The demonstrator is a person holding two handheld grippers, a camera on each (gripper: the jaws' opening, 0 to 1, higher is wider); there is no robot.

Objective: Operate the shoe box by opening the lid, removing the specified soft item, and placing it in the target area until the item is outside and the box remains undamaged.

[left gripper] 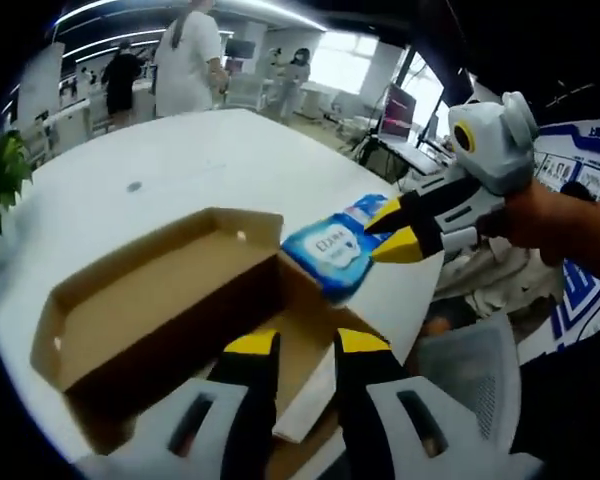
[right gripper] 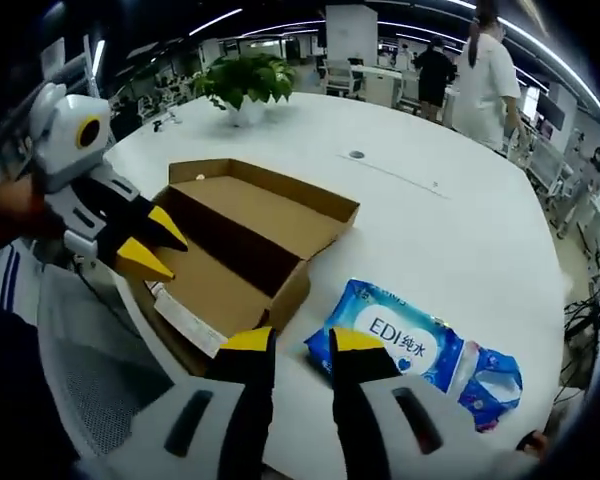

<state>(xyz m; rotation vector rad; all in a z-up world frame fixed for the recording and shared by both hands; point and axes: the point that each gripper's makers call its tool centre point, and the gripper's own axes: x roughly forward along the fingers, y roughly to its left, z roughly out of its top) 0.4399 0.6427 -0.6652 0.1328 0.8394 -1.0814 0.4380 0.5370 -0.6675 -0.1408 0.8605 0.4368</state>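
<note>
- The brown cardboard shoe box (right gripper: 242,240) lies open on the round white desk (right gripper: 430,230), its hinged lid (right gripper: 265,205) folded back flat beside the base. A white paper slip (right gripper: 185,318) lies at the near edge of the base.
- The soft blue plastic pack of wet wipes (right gripper: 410,350), with a white label, lies flat on the desk just beside the box, outside it. In the left gripper view the same pack (left gripper: 332,250) lies by the corner of the box (left gripper: 170,310).
- The right claw (right gripper: 298,342) hangs with its yellow-tipped jaws a narrow gap apart and nothing between them, just above the near edge of the pack. In the left gripper view it (left gripper: 392,230) comes in from the right, tips parted, at the pack's far end.
- The left claw (left gripper: 307,345) is also slightly parted and empty, over the box base. In the right gripper view it (right gripper: 155,245) sits at the box's left side, tips apart.
- A green potted plant (right gripper: 245,80) stands at the far edge of the desk; people in white and dark shirts (right gripper: 485,75) stand beyond.
</note>
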